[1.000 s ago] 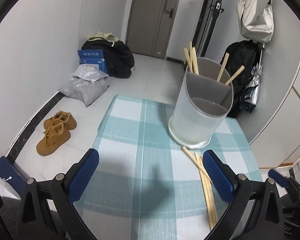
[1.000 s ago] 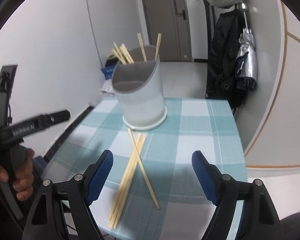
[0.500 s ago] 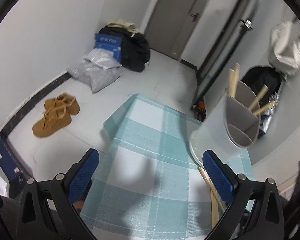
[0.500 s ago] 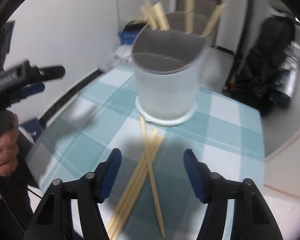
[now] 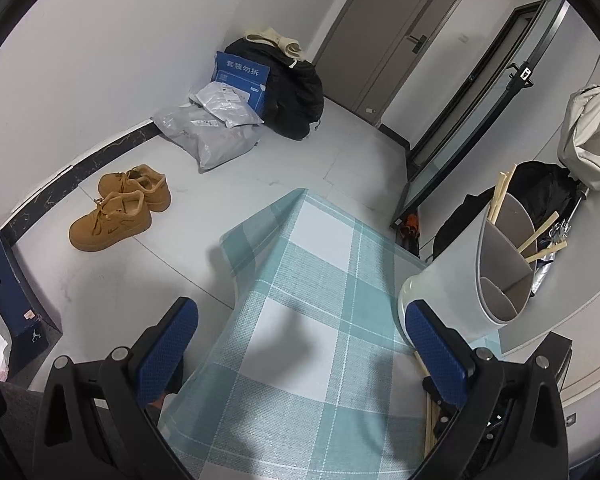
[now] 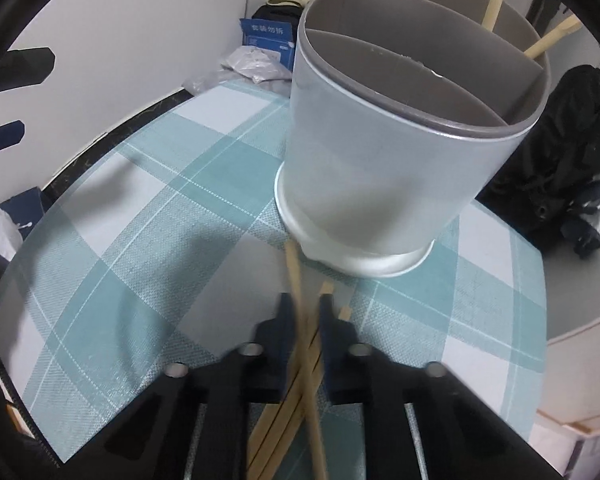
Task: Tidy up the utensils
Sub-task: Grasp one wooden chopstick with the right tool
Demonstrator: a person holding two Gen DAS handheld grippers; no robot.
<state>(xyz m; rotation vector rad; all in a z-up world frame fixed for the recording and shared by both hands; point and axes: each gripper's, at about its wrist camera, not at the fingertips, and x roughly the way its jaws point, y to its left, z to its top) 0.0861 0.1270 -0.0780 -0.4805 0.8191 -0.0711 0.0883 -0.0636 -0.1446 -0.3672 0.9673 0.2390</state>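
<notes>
Wooden chopsticks (image 6: 300, 344) lie loose on the teal checked tablecloth (image 6: 148, 216) before the grey divided holder (image 6: 400, 152); the right gripper (image 6: 305, 316) is clamped on them, the left gripper (image 5: 300, 344) gapes empty.

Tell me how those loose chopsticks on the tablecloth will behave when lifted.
The chopsticks look like thin, stiff wood, so probably light and rigid. Several cross between the right gripper's shut fingers, so one may pivot or slip out. Their flat-sided ends suggest they won't roll far.
</notes>
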